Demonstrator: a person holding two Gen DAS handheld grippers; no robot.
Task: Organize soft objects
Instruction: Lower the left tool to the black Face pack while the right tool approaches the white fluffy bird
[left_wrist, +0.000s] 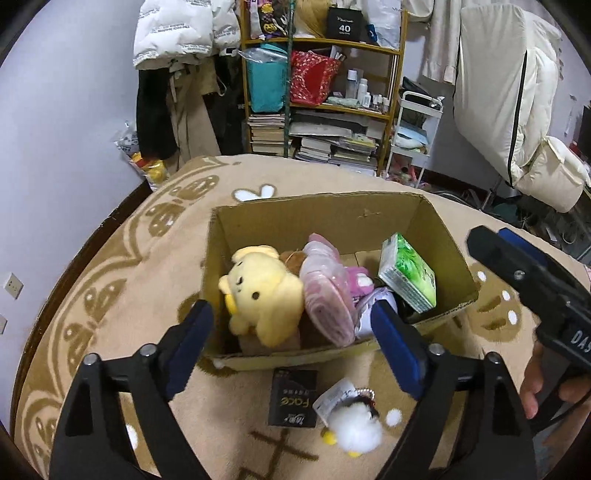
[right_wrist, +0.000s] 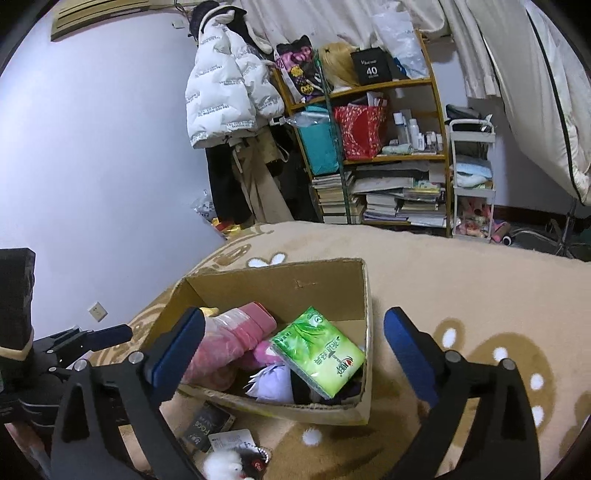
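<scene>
Plush bear (left_wrist: 258, 291) and tissue pack (left_wrist: 408, 273) in box (left_wrist: 317, 210), duck toy (left_wrist: 354, 430) before it

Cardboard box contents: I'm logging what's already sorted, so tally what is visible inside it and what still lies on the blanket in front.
In the cardboard box:
Plush toys: 2 (yellow bear, pink plush)
Pink wrapped roll: 1
Green tissue pack: 1
Lavender item: 1
On the blanket:
White fluffy keychain toy: 1
Black packet: 1
Total: 7

My left finger (left_wrist: 397, 347) hides part of the purple-white toy (left_wrist: 369, 314). The white fluffy toy (right_wrist: 225, 466) runs off the frame's bottom edge. The black packet (right_wrist: 207, 424) print is unreadable.
</scene>
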